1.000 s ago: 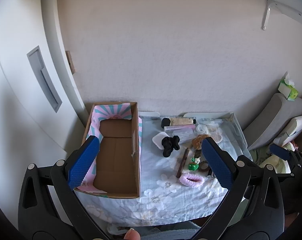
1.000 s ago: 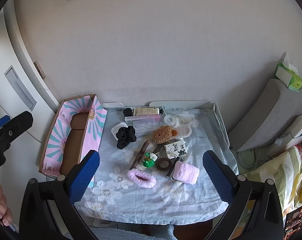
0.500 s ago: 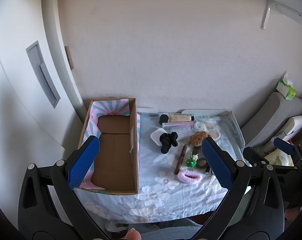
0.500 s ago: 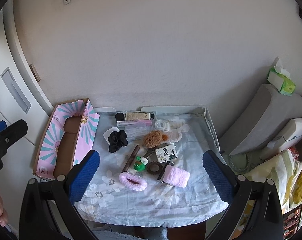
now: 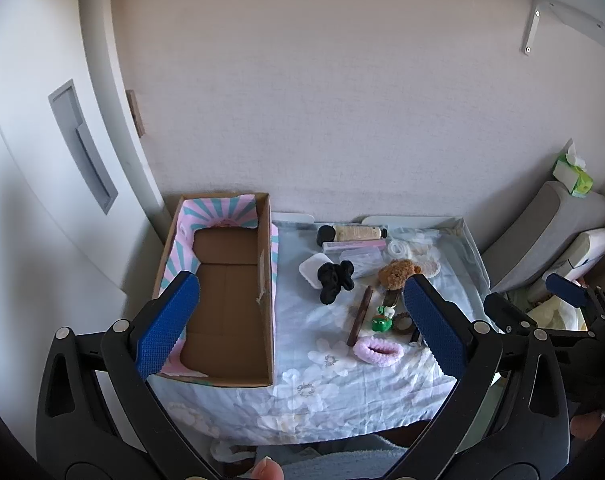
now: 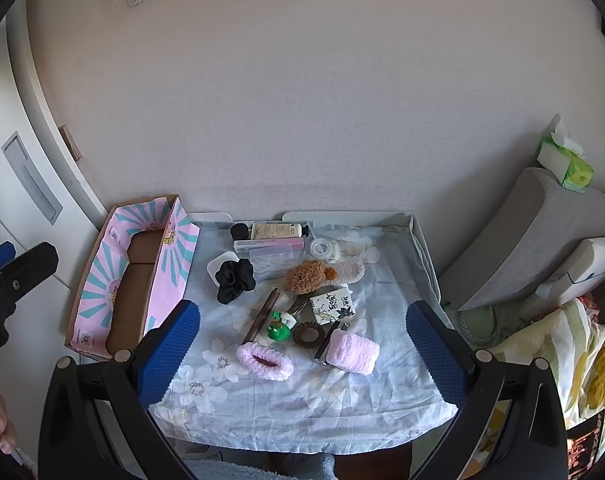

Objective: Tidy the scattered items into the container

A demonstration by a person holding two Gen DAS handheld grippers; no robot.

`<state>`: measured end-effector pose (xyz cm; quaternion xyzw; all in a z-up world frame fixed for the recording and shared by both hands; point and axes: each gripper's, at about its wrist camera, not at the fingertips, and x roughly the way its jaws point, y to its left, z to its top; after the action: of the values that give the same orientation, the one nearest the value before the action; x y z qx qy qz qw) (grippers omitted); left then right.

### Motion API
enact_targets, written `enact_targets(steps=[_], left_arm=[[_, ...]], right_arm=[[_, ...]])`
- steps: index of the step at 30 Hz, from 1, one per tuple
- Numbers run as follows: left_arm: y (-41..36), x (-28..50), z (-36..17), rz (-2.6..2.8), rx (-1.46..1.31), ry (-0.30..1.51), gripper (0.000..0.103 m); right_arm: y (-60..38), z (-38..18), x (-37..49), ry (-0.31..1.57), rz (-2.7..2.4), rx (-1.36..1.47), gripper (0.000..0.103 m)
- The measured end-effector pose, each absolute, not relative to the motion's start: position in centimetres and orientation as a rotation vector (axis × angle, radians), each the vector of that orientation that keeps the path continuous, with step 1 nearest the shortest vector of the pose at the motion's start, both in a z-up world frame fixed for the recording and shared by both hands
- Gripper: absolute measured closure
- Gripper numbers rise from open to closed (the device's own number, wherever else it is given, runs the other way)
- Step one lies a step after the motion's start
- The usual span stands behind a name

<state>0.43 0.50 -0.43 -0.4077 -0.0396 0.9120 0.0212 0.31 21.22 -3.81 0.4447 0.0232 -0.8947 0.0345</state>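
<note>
An empty cardboard box (image 5: 226, 292) (image 6: 122, 300) with pink and teal flaps sits at the table's left end. Scattered to its right lie a black scrunchie (image 6: 233, 278), a brown plush (image 6: 304, 276), a green frog toy (image 6: 279, 329), a pink fuzzy band (image 6: 264, 360), a pink rolled cloth (image 6: 352, 354), a brown stick (image 6: 261, 314) and a lotion bottle (image 6: 276, 231). My left gripper (image 5: 300, 326) hangs open high above the box's front edge. My right gripper (image 6: 302, 354) is open too, above the table's front, holding nothing.
The small table (image 6: 302, 400) has a floral cloth and stands against a white wall. A grey cushion (image 6: 534, 236) with a tissue pack (image 6: 566, 166) is on the right, along with patterned bedding (image 6: 582, 360). A white door with a recessed handle (image 5: 82, 148) is on the left.
Both grippers have pulled up and back from the table, so the box and items look smaller. Both stay open; nothing on the table has moved.
</note>
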Motion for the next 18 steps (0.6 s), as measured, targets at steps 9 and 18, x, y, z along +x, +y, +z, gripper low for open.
enact_targets(steps=[9,18], left_arm=[[0.77,0.3,-0.67,2.82,-1.268,-0.125,0.001],[0.86,0.29,-0.76,2.831,-1.265,-0.128,0.001]], right_arm=[[21.3,-4.09,0.32,0.077,-2.735,1.383,0.0],[21.53,-4.11,0.26,0.082,-2.729,1.373,0.0]])
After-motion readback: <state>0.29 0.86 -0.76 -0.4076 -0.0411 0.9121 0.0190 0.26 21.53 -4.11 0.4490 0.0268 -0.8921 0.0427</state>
